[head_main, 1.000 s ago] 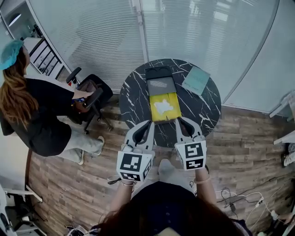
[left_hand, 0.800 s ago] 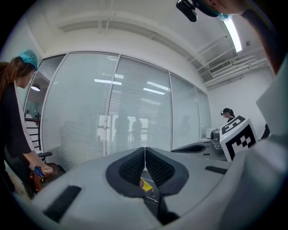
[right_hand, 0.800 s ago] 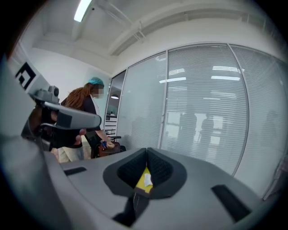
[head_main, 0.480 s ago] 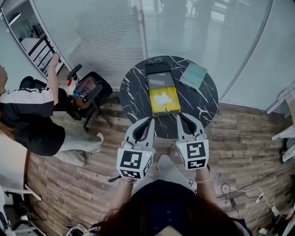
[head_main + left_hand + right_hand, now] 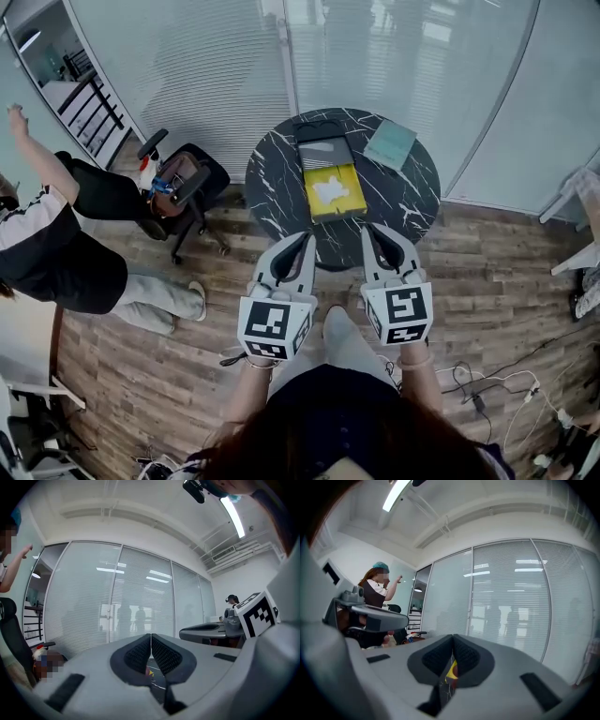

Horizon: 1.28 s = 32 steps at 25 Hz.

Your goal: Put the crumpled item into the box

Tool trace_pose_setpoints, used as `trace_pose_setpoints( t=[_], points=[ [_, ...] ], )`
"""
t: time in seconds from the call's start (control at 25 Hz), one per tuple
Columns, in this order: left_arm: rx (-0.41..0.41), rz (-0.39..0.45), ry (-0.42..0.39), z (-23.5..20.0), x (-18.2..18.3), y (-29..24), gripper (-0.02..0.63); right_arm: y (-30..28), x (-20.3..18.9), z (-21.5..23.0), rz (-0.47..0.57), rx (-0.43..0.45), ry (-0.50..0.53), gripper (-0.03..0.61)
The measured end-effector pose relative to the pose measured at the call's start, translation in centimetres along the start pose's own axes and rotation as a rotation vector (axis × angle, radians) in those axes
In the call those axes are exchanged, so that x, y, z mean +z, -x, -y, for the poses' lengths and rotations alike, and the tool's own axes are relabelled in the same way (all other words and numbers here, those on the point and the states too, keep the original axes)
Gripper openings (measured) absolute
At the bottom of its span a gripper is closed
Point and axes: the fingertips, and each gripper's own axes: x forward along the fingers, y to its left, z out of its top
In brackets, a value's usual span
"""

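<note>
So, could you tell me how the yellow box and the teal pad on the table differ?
The yellow box holds a white crumpled item; the teal pad bears nothing. The box lies at mid-table, the pad toward the far right edge, turned askew. Both are rectangular and rest on the marble table.

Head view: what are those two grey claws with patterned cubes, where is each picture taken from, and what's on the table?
The claws are hand-held grippers, not a robot: a person holds the left gripper and the right gripper, one per hand. The patterned cubes are part of them. The head view comes from a camera on that person's head, looking down. The other two pictures come from cameras riding on each gripper, looking along its jaws; both pairs of jaws are together, holding nothing. On the round marble table ahead lie a yellow tray with the white crumpled item on it, a grey case behind that, and a teal booklet.
</note>
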Motion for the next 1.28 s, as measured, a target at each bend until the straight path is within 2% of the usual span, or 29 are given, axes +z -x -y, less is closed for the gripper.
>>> trace_pose_setpoints(
  t=[0.4,0.68,1.28],
  points=[
    [0.022,-0.013,-0.015,1.4,-0.2,2.8,0.026,3.9,1.5,-1.3,0.025,-0.024,-0.019,0.023],
    [0.002,0.004,-0.017,3.1,0.2,3.5,0.028,6.1,2.2,-1.5,0.040,-0.030,-0.002,0.023],
    [0.047,0.005,-0.007,6.7,1.7,2.8,0.028,9.1,3.1,0.1,0.054,0.051,-0.004,0.023]
  ],
)
